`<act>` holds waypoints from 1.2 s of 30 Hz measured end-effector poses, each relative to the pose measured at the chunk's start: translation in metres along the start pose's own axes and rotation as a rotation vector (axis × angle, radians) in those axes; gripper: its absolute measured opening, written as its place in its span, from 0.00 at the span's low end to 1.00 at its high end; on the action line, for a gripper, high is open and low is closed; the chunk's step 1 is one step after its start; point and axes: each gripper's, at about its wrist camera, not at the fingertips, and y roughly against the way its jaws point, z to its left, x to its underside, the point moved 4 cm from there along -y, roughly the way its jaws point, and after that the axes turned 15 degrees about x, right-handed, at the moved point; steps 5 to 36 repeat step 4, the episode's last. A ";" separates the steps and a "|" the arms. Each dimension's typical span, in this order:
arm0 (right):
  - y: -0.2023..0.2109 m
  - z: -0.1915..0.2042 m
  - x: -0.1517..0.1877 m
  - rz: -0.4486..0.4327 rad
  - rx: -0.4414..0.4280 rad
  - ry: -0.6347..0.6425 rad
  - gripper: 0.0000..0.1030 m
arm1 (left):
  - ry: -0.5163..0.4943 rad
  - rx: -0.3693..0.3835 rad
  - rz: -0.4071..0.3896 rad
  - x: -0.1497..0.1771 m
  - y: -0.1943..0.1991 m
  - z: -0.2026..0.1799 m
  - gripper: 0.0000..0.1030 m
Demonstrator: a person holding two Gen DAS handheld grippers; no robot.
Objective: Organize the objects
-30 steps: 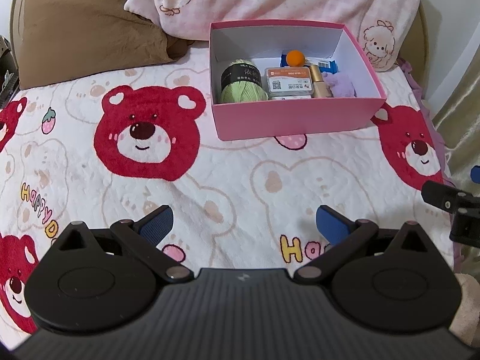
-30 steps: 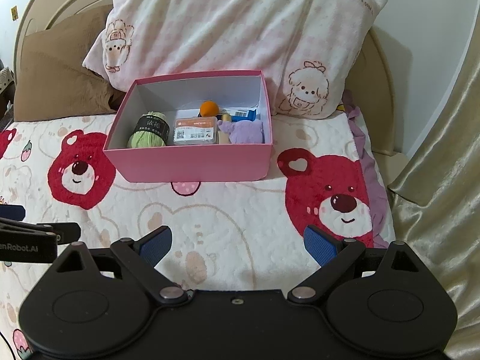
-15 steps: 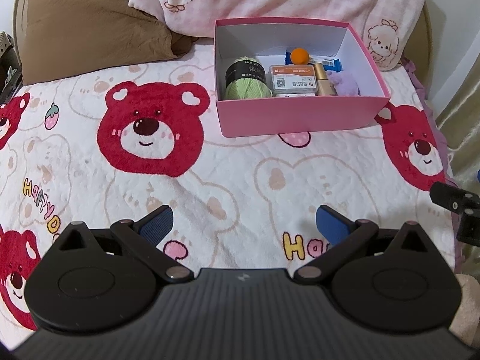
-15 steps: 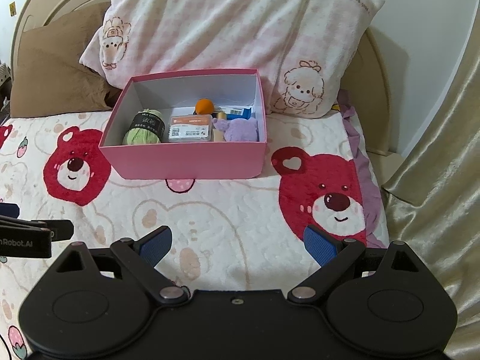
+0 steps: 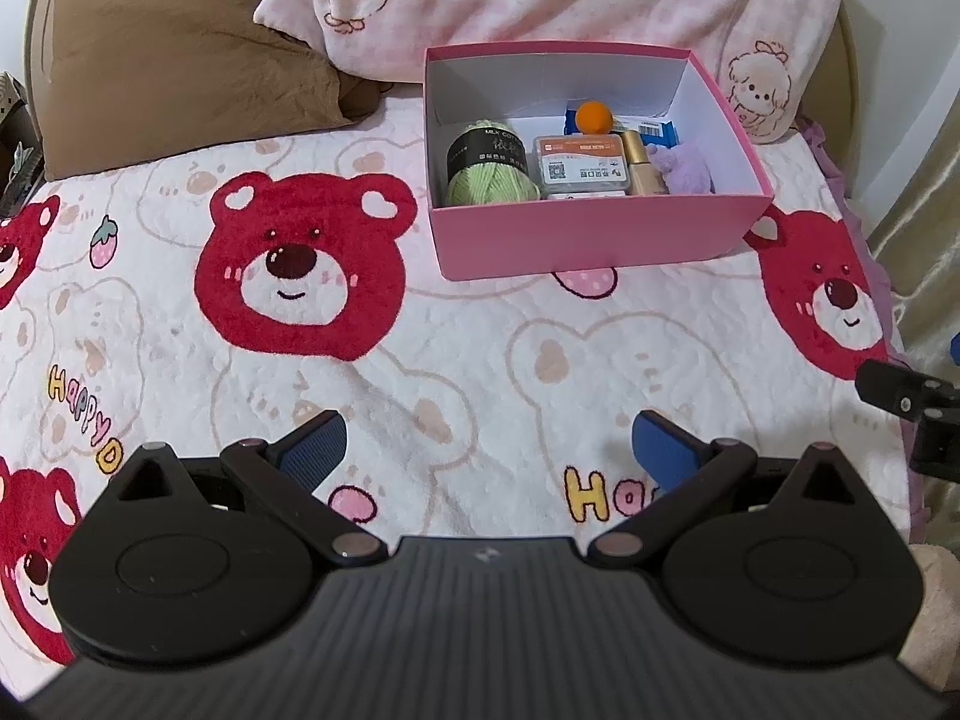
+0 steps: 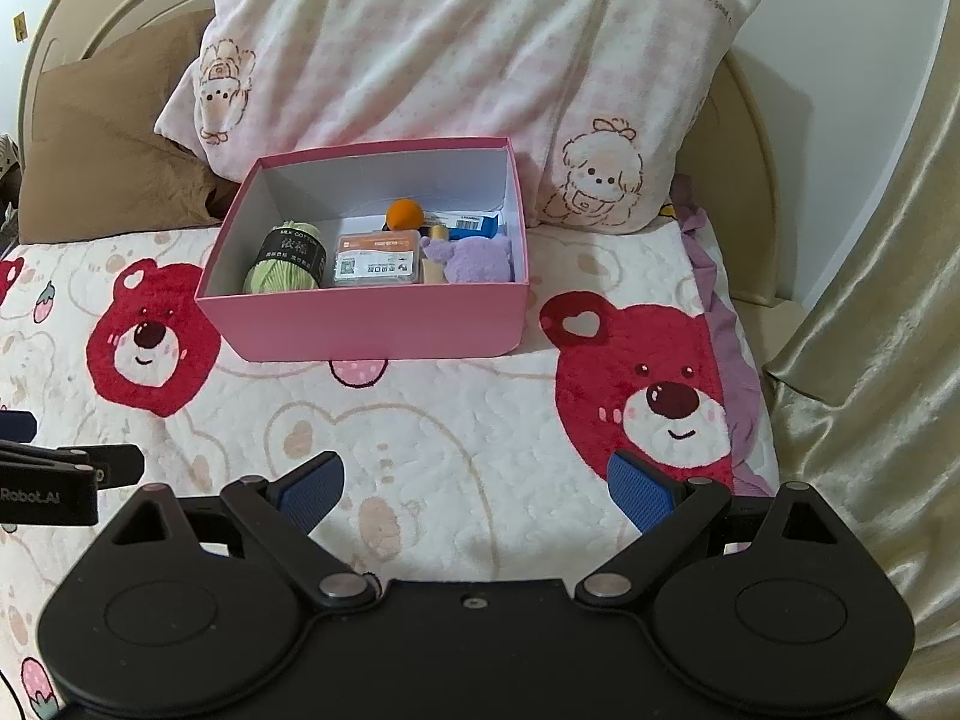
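Both claws, left (image 5: 487, 445) and right (image 6: 474, 487), hang released over bare blanket (image 6: 480, 432) well short of the pink box (image 6: 372, 324), whose far edge meets the pillow (image 6: 456, 48).

bright, even indoor light, soft shadows, sharp focus, strong fisheye bending at edges.

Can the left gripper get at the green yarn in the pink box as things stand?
Probably yes. The left gripper is open and empty, bare blanket lies between it and the pink box, which is lidless, and the green yarn sits exposed at its left end.
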 end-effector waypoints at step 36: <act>0.000 0.000 0.001 0.004 0.002 0.000 0.94 | -0.003 -0.005 0.001 0.000 0.000 -0.001 1.00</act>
